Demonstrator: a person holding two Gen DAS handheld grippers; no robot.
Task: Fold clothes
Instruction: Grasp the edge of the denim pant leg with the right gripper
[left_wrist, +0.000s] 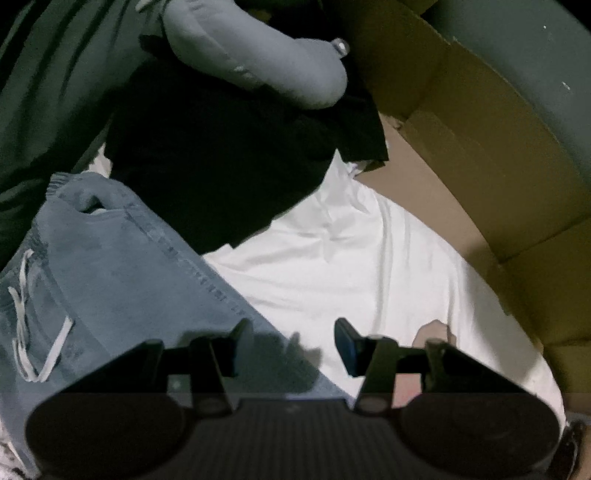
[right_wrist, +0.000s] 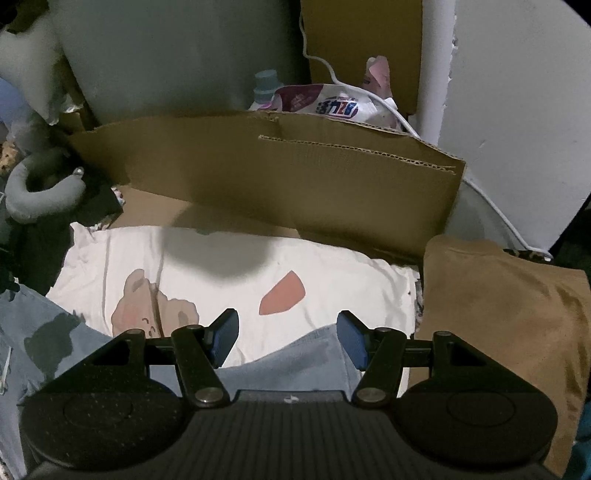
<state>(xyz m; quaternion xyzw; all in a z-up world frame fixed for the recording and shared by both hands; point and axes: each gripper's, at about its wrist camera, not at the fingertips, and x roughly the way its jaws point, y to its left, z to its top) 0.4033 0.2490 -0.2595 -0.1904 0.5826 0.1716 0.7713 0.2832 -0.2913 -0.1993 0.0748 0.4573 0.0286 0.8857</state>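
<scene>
The left tongs (left_wrist: 291, 347) hang with their jaws apart and nothing between them, pointing steeply down at the spot where the blue denim garment (left_wrist: 122, 266) overlaps the white printed shirt (left_wrist: 332, 258), with a black garment (left_wrist: 214, 166) lying beyond. The right tongs (right_wrist: 288, 338) also gape wide and empty, the denim's edge (right_wrist: 295, 358) right under their tips. The white shirt (right_wrist: 229, 280) is spread just ahead, a brown folded garment (right_wrist: 498, 314) lies to their right, and a cardboard box (right_wrist: 280, 173) stands behind.
</scene>
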